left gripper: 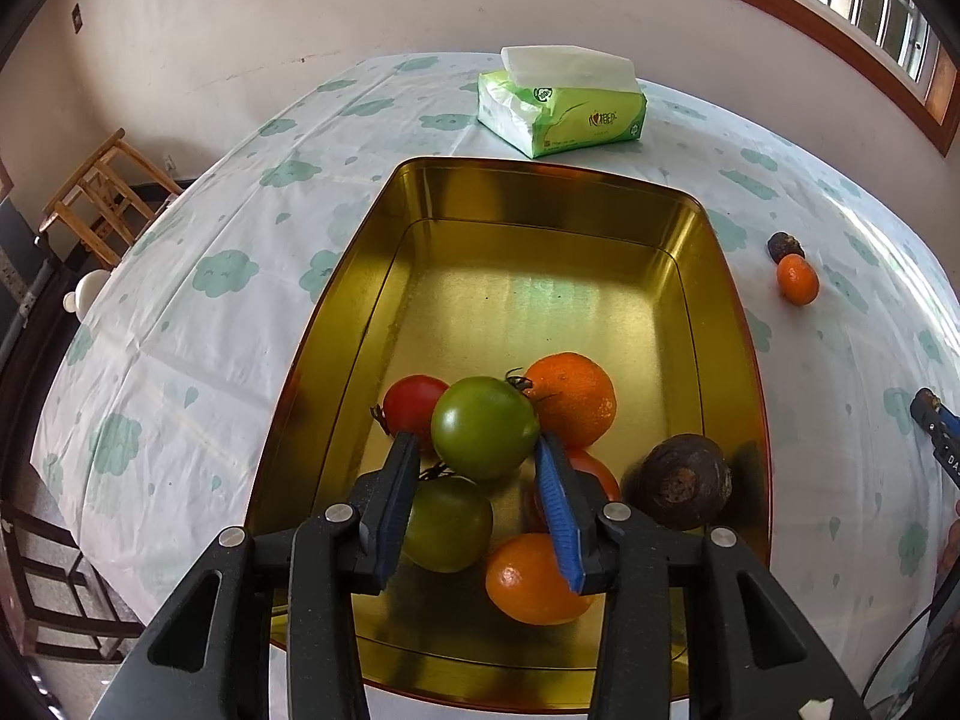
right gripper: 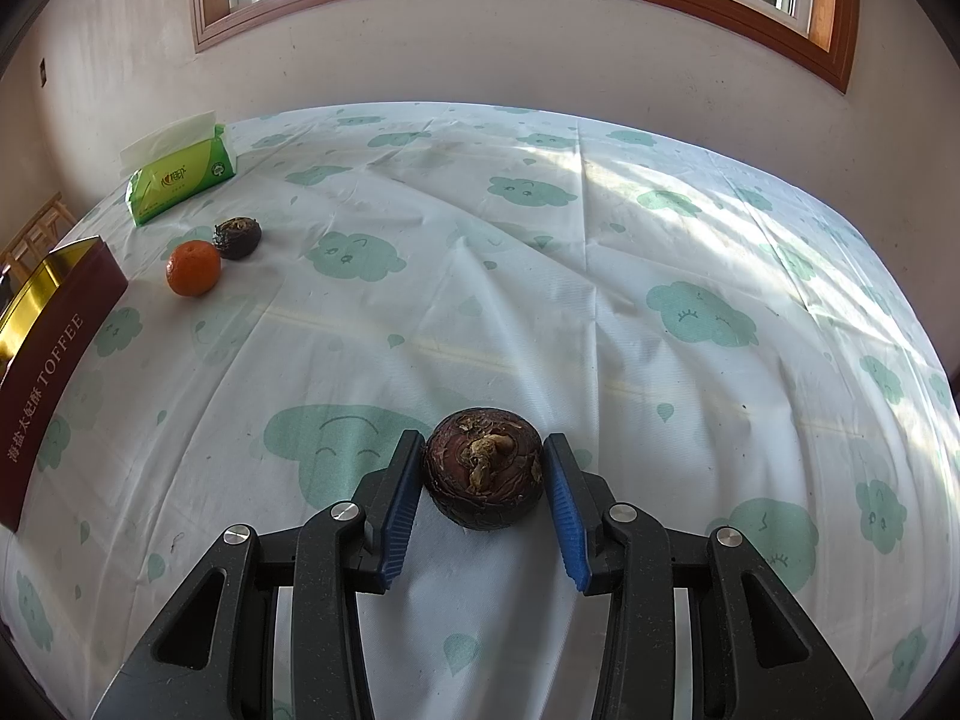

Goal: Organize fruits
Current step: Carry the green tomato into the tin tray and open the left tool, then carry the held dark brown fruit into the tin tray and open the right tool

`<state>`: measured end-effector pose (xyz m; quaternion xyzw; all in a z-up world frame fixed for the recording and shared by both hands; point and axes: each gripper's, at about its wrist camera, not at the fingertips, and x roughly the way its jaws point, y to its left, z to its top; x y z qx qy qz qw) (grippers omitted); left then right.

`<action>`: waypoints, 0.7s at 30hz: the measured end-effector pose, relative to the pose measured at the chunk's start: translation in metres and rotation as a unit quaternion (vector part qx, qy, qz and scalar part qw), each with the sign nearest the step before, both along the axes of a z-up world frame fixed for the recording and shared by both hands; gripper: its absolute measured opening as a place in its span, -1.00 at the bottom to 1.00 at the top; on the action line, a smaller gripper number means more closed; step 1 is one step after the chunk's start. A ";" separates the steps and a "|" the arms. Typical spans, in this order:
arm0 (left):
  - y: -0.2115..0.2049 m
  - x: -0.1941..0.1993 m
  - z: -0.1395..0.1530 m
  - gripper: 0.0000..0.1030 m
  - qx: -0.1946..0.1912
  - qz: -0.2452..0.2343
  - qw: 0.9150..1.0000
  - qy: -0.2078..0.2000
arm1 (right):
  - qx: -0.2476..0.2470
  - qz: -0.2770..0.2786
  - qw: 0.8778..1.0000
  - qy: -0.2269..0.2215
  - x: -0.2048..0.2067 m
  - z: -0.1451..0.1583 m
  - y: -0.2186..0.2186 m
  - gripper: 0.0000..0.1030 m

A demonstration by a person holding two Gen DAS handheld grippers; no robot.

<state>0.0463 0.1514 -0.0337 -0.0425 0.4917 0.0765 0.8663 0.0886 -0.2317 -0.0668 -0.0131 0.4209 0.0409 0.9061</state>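
Now my left gripper (left gripper: 480,441) sat loosened around the green tomato (left gripper: 485,427), letting it rest among fruit in the tin (left gripper: 336,324), while my right gripper (right gripper: 483,468) clamped a brown fruit (right gripper: 483,468) on the table (right gripper: 600,300), ready to lift it over.

Fruit crowds the near half of the tin (left gripper: 720,276); its far half lies free. Tissue pack (left gripper: 561,105) blocks beyond.

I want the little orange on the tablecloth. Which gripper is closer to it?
Probably the right gripper, though it's close. It sits at a brown fruit on the cloth; the left gripper is over the tin. The orange lies between them.
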 end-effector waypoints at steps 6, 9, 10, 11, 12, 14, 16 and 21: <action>-0.004 -0.001 0.002 -0.16 0.003 -0.007 1.000 -0.004 | 0.000 0.000 1.000 0.000 0.000 0.000 0.000 -0.19; -0.005 -0.003 0.004 -0.14 0.002 -0.011 1.000 -0.006 | 0.000 0.000 1.000 0.000 0.000 0.000 0.000 -0.18; -0.005 -0.004 0.005 -0.12 0.001 -0.012 1.000 -0.008 | 0.000 0.000 1.000 0.000 0.000 0.000 0.000 -0.18; -0.006 -0.005 0.006 -0.12 0.000 -0.013 1.000 -0.010 | -0.001 0.000 1.000 0.000 0.000 0.000 0.000 -0.18; -0.006 -0.006 0.008 -0.11 -0.002 -0.014 1.000 -0.012 | -0.001 0.000 1.000 0.000 0.000 0.000 0.000 -0.18; -0.005 -0.008 0.012 -0.08 -0.007 -0.016 1.000 -0.019 | -0.001 0.000 1.000 0.000 0.000 0.000 0.000 -0.18; -0.005 -0.010 0.016 -0.04 -0.007 -0.016 1.000 -0.025 | -0.002 0.000 1.000 0.000 0.000 0.000 0.000 -0.18; -0.002 -0.015 0.024 0.01 -0.005 -0.013 0.999 -0.037 | -0.002 0.000 1.000 0.000 0.000 0.000 0.000 -0.19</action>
